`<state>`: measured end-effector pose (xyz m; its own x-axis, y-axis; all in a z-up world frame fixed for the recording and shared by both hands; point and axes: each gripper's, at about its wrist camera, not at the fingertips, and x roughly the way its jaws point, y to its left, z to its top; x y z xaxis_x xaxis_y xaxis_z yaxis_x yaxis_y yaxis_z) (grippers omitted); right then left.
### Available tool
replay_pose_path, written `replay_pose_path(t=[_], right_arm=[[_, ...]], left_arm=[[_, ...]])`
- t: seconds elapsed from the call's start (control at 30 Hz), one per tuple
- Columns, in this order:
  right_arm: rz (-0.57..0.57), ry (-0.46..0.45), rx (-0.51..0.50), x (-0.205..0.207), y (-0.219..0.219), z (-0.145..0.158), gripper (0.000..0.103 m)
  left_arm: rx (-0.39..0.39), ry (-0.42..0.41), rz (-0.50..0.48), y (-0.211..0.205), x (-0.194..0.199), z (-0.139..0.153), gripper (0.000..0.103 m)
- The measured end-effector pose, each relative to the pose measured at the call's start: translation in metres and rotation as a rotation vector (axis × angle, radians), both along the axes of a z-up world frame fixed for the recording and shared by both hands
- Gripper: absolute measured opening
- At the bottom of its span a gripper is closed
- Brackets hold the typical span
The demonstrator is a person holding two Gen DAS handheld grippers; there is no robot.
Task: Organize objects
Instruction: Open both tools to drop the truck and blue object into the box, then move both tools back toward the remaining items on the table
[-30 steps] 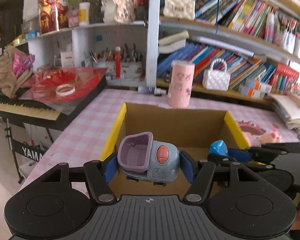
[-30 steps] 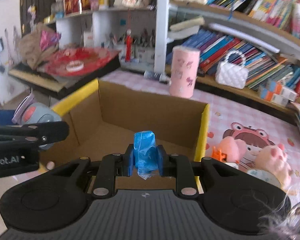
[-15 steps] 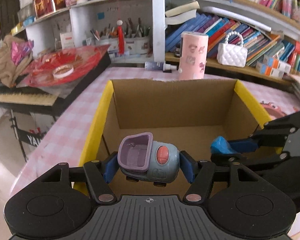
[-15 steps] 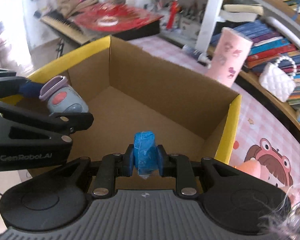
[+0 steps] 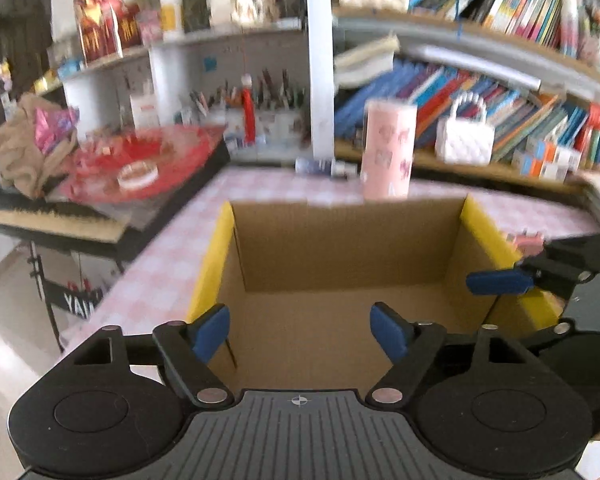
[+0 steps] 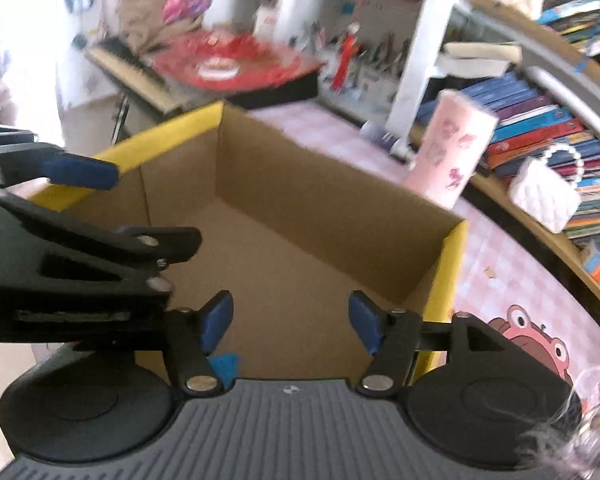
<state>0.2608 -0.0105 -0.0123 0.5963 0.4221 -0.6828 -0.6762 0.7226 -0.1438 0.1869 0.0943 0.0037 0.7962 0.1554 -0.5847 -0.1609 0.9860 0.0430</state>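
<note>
Cardboard box (image 5: 348, 248), blue object (image 6: 224, 364) visible only in right wrist view

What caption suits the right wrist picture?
Right gripper open over the cardboard box, left gripper alongside.

left gripper (image 5: 300, 330) spread, right gripper (image 6: 290, 322) too (empty)

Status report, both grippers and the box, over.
Left gripper open. Right gripper open. Both over cardboard box; blue item partly visible below right gripper. Nothing obstructing.
</note>
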Motion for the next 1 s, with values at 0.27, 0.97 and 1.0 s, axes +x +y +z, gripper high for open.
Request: replay_pose_path(t=[0.27, 0.97, 1.0], right_arm=[[-0.119, -0.147, 0.149, -0.038, -0.028, 0.038, 0.063], [-0.359, -0.111, 0.083, -0.184, -0.046, 0.017, 0.088], [-0.364, -0.101, 0.080, -0.188, -0.046, 0.015, 0.088]], left_arm=[[-0.001, -0.167, 0.048, -0.005, -0.055, 0.040, 0.094], [-0.015, -0.050, 0.112, 0.004, -0.182, 0.006, 0.102], [-0.017, -0.046, 0.108, 0.004, -0.186, 0.006, 0.102]])
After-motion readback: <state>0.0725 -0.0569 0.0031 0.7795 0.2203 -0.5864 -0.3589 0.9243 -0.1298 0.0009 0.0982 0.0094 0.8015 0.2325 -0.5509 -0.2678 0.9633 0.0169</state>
